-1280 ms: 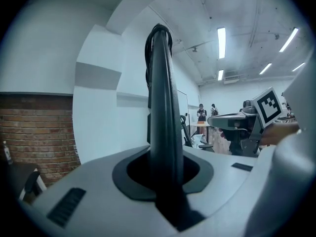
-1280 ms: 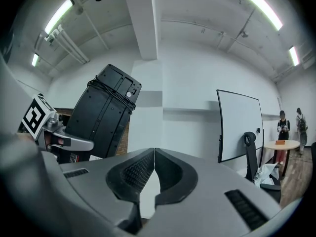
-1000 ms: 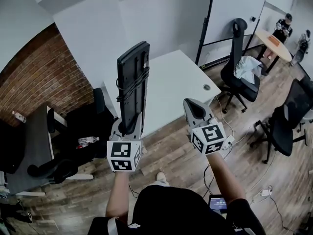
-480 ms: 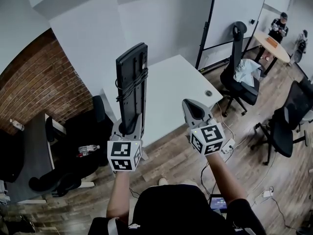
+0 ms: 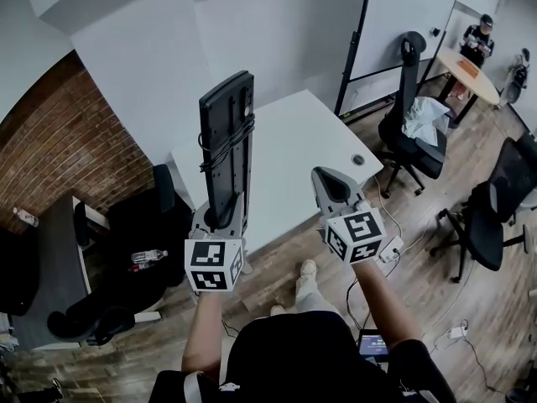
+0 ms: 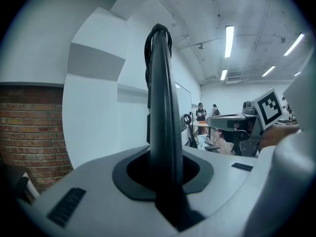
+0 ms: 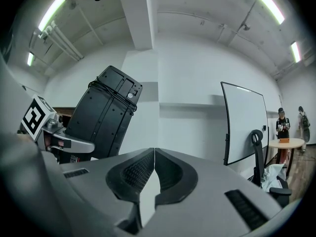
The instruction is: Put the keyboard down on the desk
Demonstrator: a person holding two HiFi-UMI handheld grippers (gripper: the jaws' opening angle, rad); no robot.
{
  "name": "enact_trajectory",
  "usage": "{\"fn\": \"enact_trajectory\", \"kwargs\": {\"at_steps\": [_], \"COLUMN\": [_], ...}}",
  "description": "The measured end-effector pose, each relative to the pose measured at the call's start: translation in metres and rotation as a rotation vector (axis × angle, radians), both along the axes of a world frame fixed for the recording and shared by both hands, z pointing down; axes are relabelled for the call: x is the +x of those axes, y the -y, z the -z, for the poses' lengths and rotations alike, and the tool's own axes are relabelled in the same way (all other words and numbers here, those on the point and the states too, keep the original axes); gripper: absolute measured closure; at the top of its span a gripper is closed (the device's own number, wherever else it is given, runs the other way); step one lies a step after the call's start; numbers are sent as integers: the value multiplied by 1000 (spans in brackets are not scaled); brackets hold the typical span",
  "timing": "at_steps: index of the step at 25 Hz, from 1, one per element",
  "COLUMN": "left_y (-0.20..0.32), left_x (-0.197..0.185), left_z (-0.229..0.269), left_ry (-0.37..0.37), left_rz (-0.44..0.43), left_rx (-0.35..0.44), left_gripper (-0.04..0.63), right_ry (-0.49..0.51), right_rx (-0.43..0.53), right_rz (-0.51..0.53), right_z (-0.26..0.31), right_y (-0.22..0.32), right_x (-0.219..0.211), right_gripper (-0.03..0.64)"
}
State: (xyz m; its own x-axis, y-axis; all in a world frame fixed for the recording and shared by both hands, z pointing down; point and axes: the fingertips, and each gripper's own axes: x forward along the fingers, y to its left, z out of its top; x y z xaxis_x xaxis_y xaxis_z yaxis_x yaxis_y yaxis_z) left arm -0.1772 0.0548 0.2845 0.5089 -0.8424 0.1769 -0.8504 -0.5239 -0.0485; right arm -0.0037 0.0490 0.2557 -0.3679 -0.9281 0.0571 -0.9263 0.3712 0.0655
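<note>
Black keyboard [image 5: 226, 133] upright in left hand-held gripper [image 5: 222, 217], white desk [image 5: 304, 141] beyond

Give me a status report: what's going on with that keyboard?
Left tool shut on keyboard, held upright. Right tool shut, empty. Desk ahead, nothing seen in the way; keyboard not yet down.

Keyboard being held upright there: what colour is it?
The keyboard is black, with a black cable wound around it; it is best seen in the right gripper view.

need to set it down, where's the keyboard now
Head view, left side: the keyboard stands upright in the left claw, in front of the desk's left part.
</note>
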Motion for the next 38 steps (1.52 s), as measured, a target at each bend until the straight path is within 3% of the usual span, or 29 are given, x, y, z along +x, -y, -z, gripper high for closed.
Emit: {"fn": "enact_trajectory", "kwargs": {"at_steps": [19,30,38], "left_y": [139,189,200], "left_x": [81,105,117], "left_z": [-17,-41,-68], "left_ry": [41,96,178], "left_rz": [70,142,155], "left_rx": [-36,-67,-96], "left_gripper": [508,508,508], "right_ry": [33,27,57], "right_rx": [-46,-78,-128], "right_rz": [91,163,209], "right_z": [-21,-38,-61], "right_y": [159,216,239], "right_x": [75,100,105], "right_gripper": [575,575,575]}}
